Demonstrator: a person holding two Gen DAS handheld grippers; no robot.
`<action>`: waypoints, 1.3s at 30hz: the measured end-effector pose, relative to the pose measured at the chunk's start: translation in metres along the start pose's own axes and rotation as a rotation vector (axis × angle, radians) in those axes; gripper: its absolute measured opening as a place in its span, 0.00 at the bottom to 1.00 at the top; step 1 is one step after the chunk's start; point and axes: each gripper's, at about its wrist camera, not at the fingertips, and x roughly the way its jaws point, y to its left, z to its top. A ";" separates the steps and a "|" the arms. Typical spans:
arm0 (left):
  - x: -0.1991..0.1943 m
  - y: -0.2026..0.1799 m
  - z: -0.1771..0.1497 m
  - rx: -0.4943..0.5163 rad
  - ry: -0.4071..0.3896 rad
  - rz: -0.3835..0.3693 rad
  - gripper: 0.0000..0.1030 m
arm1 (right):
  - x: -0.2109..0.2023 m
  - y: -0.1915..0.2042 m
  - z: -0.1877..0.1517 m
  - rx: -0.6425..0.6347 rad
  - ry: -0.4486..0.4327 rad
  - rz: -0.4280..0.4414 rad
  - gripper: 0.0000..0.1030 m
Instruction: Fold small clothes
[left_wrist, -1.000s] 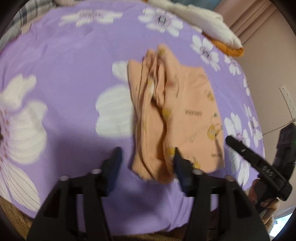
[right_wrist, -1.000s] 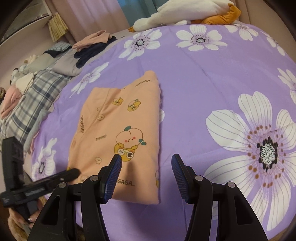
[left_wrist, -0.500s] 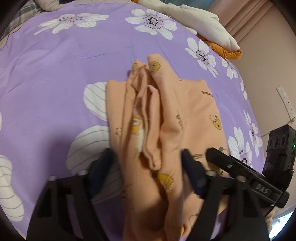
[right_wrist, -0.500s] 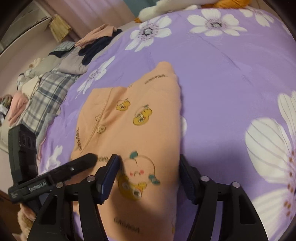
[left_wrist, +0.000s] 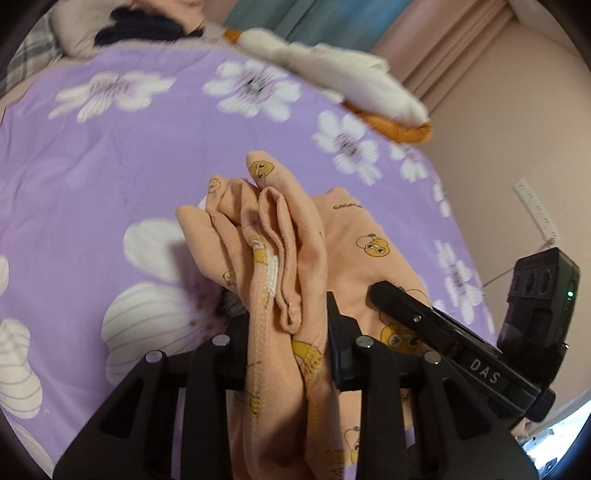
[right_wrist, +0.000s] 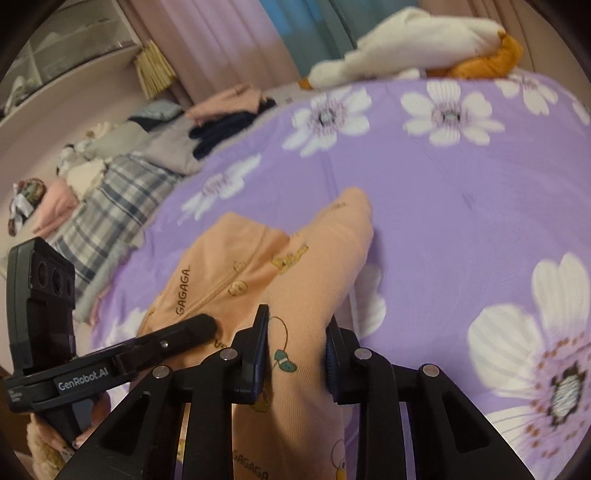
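On purple floral bedspread (left_wrist: 110, 155), peach garment (left_wrist: 354, 236) lies partly folded. Left gripper (left_wrist: 288, 332) and right gripper (right_wrist: 295, 347) jaws closing, near edge bunched between both. Best lift level and together, carry edge forward evenly, avoid dragging lower layers.

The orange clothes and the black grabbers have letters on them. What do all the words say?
"GAGAGA": printed on the orange garment, several times.
"GenRobot.AI": on the left gripper, seen from the right wrist.
"DAS": on the right gripper, seen from the left wrist.
Small print under "GenRobot.AI": too small to read.
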 end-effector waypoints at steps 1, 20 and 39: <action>-0.003 -0.006 0.003 0.011 -0.018 -0.010 0.28 | -0.007 -0.002 0.005 -0.001 -0.019 0.009 0.27; 0.104 -0.047 -0.011 0.083 0.089 0.125 0.31 | 0.006 -0.092 0.008 0.082 -0.002 -0.105 0.27; 0.000 -0.061 -0.021 0.136 -0.105 0.234 0.99 | -0.061 -0.086 -0.006 0.162 -0.113 -0.249 0.78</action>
